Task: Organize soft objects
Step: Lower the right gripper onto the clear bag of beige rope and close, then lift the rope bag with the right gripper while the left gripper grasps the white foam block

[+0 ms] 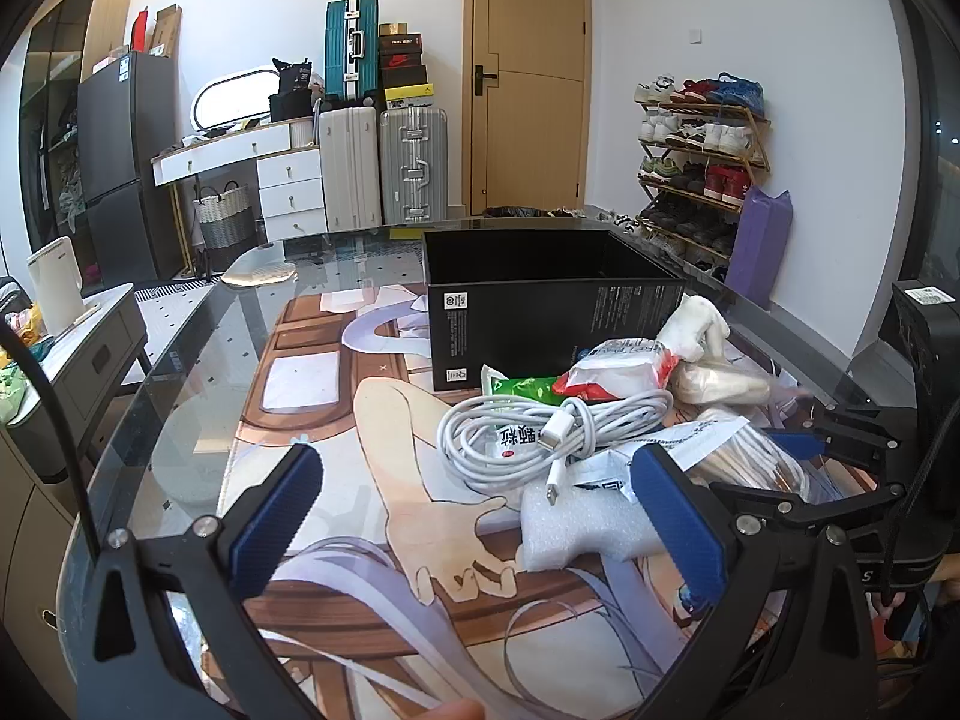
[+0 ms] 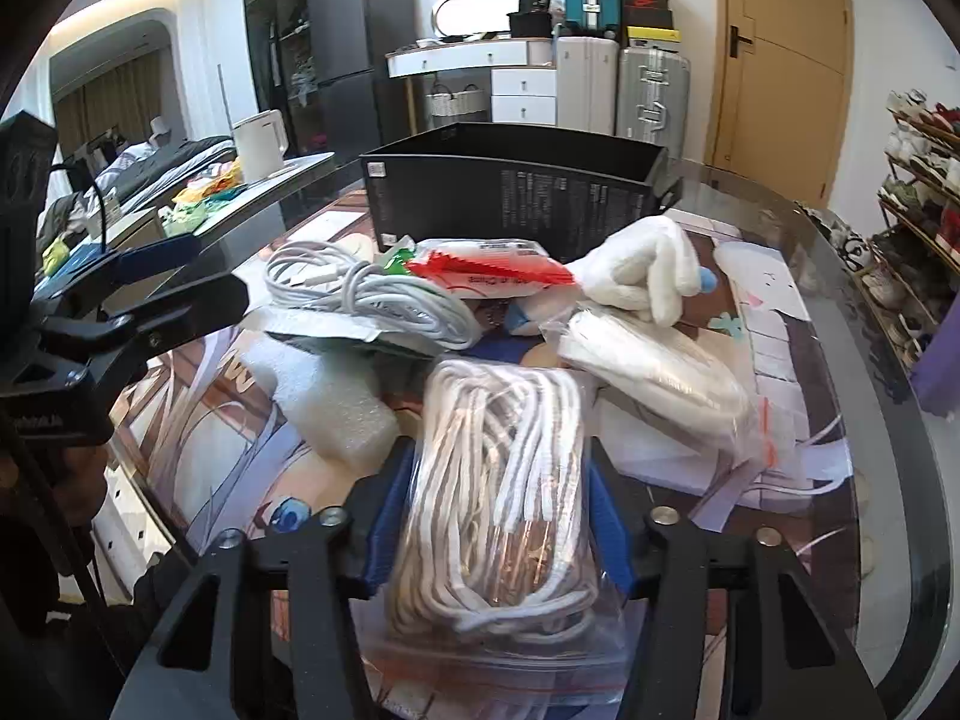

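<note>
Right hand-held gripper point(image 2: 501, 531) clamped on clear zip bag of white cord point(image 2: 498, 480), blue pads point(image 2: 384, 540) pressed into both sides, bag low over the bench point(image 2: 870, 420) at near edge of the pile. Left hand-held gripper point(image 1: 474, 516) spread wide, nothing between the pads, hovered above printed mat point(image 1: 372, 420), just left of white foam block point(image 1: 576, 525). Coiled white charging cable point(image 1: 540, 432) lay on green snack packet point(image 1: 519, 390). Red-and-white packet point(image 2: 486, 270) beside white stuffed toy point(image 2: 642, 270), close to open black box point(image 2: 516, 198). Second bag of white cord point(image 2: 660, 372) right of the gripped one, touching it or not: couldn't tell.
</note>
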Demonstrator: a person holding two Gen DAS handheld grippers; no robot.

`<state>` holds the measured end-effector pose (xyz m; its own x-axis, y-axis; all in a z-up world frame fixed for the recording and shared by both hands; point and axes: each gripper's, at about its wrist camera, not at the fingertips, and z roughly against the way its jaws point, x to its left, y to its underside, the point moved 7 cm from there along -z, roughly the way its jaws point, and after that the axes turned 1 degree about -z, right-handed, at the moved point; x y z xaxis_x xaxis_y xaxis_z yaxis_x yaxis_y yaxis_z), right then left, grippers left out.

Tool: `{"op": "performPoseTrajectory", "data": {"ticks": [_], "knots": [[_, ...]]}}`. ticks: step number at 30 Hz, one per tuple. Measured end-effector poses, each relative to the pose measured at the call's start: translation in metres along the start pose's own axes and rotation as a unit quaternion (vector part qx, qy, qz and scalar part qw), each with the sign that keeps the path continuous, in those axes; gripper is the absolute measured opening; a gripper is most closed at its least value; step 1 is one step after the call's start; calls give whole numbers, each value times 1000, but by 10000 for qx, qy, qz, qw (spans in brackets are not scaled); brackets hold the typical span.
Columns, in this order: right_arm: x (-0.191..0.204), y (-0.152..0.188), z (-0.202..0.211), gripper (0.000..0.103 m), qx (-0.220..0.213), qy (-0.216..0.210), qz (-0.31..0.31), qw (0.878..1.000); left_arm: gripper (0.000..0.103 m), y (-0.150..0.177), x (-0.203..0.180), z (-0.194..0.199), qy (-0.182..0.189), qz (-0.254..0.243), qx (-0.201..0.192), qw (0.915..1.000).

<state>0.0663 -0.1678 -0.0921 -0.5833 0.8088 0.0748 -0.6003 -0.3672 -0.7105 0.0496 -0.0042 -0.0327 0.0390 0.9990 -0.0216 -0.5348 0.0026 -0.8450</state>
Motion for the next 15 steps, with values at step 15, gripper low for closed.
{"op": "performPoseTrajectory", "data": {"ticks": [15], "knots": [[3,-9,23,45,-537,-254,38,9982,103,3,-13,-1,134,-142,63,9998]]}}
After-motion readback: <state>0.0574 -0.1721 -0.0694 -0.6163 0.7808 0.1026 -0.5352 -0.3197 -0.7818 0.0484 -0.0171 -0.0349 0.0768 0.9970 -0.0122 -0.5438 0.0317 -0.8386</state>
